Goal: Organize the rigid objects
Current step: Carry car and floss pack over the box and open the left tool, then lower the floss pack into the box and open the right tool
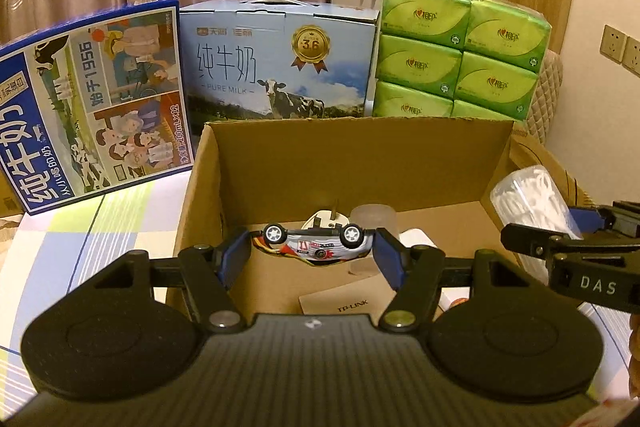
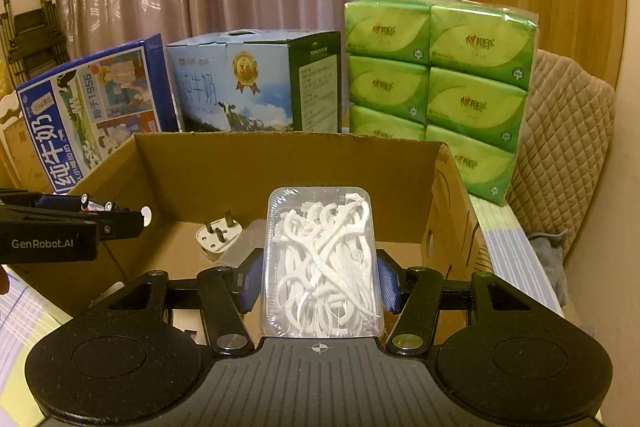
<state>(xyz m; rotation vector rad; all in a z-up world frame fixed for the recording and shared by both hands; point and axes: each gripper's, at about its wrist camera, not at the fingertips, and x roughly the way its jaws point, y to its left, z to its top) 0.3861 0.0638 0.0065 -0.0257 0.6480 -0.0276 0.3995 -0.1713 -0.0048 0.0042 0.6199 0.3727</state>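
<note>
My left gripper [image 1: 314,251] is shut on a silver toy car [image 1: 316,241], held upside down with its wheels up, over the open cardboard box [image 1: 360,147]. My right gripper [image 2: 318,277] is shut on a clear plastic case of white floss picks [image 2: 322,263], also above the cardboard box [image 2: 280,163]. In the left wrist view the floss case [image 1: 528,203] and right gripper [image 1: 560,239] show at the right. The left gripper [image 2: 116,219] enters the right wrist view from the left. On the box floor lie a white plug [image 2: 216,237] and a brown TP-LINK packet [image 1: 352,301].
Behind the box stand a blue milk carton case [image 1: 92,99], a pale blue pure-milk case [image 1: 280,63] and a green pack of tissues [image 1: 460,55]. A checked cloth [image 1: 80,227] covers the surface to the left. A quilted chair [image 2: 560,155] stands at the right.
</note>
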